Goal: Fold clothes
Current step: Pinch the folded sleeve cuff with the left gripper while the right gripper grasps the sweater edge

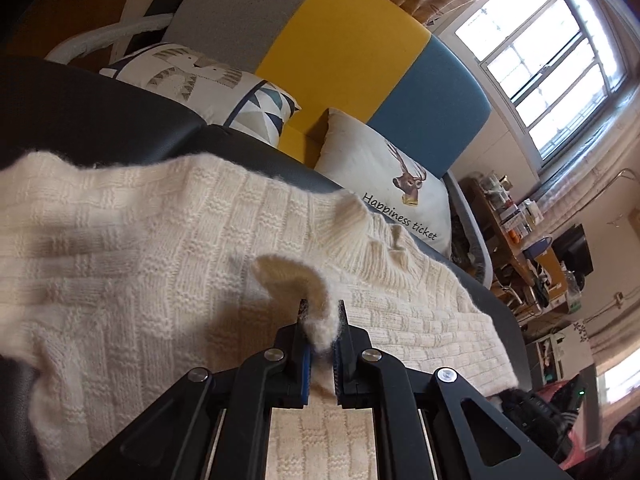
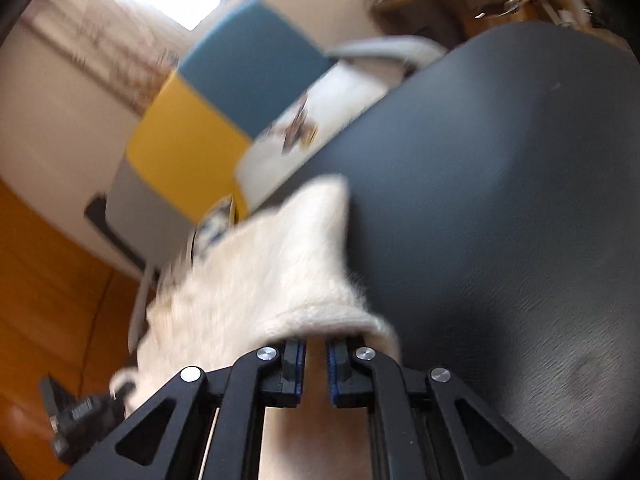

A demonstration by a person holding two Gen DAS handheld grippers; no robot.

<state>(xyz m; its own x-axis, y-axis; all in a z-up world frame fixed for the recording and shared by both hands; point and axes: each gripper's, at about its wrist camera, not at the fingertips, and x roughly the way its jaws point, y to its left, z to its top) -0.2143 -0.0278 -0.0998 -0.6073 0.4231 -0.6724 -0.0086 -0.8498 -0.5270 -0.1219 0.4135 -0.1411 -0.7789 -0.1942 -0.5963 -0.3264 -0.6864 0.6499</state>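
While angled downward, 2 grippers — left gripper (image 1: pixel 321 312), right gripper (image 2: pixel 316 346) — pinch sweater (image 1: pixel 160 240).

Both wrist cameras are looking forward and downward along their fingers, hovering close over the cream sweater (image 1: pixel 168 248) on the dark worktop (image 2: pixel 500 184). Both are sharing the yellow-and-blue headboard (image 1: pixel 352 52) and deer pillow (image 1: pixel 384 176) behind.

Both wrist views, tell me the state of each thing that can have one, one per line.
Left gripper: shut on a fold of the sweater.
Right gripper: shut on the sweater's edge, its fingers hidden under the knit.
Cream sweater: spread over the dark cushion, partly lifted.
Deer pillow: propped against the headboard.
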